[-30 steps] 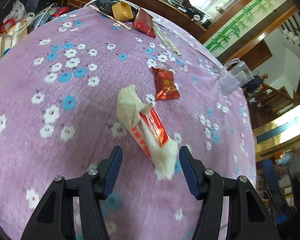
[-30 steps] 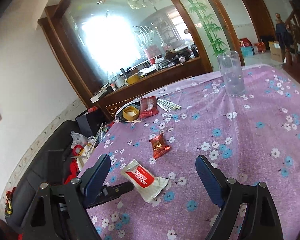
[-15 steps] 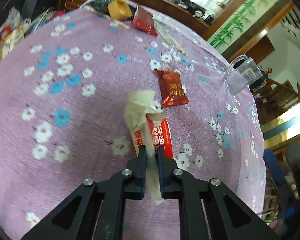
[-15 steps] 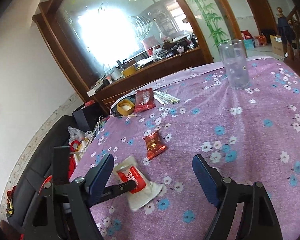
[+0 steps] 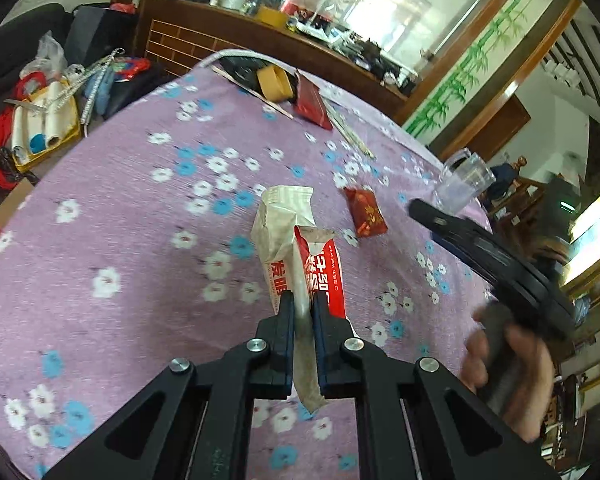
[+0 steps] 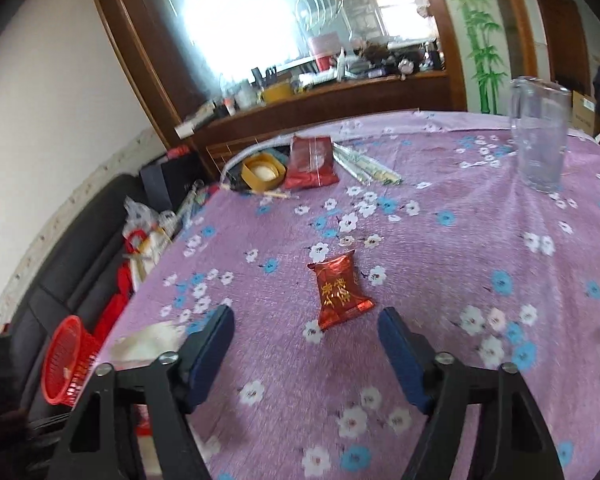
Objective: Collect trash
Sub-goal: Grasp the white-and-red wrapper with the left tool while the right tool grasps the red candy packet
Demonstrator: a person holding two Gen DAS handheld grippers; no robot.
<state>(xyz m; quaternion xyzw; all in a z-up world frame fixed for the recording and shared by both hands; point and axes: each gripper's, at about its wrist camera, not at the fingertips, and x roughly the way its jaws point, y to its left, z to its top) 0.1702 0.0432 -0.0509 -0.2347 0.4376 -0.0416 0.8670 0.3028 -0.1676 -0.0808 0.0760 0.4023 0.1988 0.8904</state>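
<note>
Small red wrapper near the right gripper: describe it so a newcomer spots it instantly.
On the purple flowered tablecloth, look just ahead of the open right gripper. The small red wrapper lies flat there, shiny with gold characters, far smaller than the red packet at the far edge.

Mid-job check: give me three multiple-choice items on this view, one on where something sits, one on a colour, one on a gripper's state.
1. Where does the small red wrapper lie?
A. On the tablecloth ahead of the right gripper, beyond its open jaws
B. Inside the clear jug
C. In the red basket

2. What colour is the tablecloth?
A. Plain green
B. Purple with white and blue flowers
C. Black and yellow stripes

3. What is the left gripper doing?
A. Jaws wide open over bare cloth
B. Jaws clamped on the white-and-red packet
C. Jaws clamped on the clear jug

Answers:
1 A, the wrapper sits flat on the cloth just beyond the right gripper's fingertips, untouched.
2 B, both views show purple fabric with a flower print.
3 B, the left wrist view shows the packet pinched between nearly closed jaws.
</note>
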